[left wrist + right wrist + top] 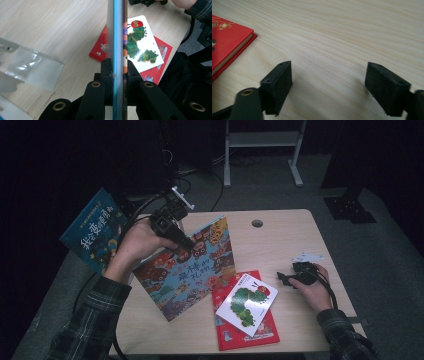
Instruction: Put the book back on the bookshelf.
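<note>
Left claw: clamped on top edge of picture book, jaws pressed on both covers, seen edge-on in left gripper view.
Right claw: jaws wide apart, nothing between them, low over bare desk; holds and touches nothing.
Picture book: thin, flat, rectangular, glossy cover crowded with small colourful drawings; held tilted, lower corner near front part of desk, left of red book.
Red book: flat on desk, hard red cover, pale page edge visible in right gripper view.
Caterpillar book: white, rounded corners, green caterpillar drawn on it, lies across red book.
Blue book: tilted, past left edge of desk.
Desk: light wood grain, smooth, round hole near far edge.
</note>
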Available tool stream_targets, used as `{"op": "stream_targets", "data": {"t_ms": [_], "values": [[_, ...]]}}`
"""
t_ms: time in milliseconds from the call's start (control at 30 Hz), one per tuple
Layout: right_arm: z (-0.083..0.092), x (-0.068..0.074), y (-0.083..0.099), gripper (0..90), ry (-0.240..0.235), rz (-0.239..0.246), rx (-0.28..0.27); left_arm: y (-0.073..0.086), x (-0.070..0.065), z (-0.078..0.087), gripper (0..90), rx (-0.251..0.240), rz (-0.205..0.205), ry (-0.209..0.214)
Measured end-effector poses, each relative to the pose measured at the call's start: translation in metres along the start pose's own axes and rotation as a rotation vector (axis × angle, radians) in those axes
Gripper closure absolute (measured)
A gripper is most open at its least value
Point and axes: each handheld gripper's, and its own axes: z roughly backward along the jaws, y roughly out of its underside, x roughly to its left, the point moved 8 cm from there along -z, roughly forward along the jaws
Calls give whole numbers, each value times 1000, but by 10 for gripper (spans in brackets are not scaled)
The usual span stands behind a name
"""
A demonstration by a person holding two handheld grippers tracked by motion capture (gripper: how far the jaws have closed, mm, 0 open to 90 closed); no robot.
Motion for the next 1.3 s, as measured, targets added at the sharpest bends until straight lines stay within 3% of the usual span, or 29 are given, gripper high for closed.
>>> {"op": "stream_targets", "data": {"t_ms": [100, 567, 800, 1300], "values": [[-1, -3, 2, 131, -4, -31, 21, 4, 3, 6, 805, 0, 11, -3], [-1, -3, 2, 126, -2, -35, 23, 28, 14, 36, 806, -31, 71, -11], [-1, -3, 2, 127, -2, -37, 23, 50, 25, 53, 806, -47, 108, -32], [-2, -4, 1, 127, 0, -36, 22, 103, 55, 79, 806, -55, 230, -89]]}}
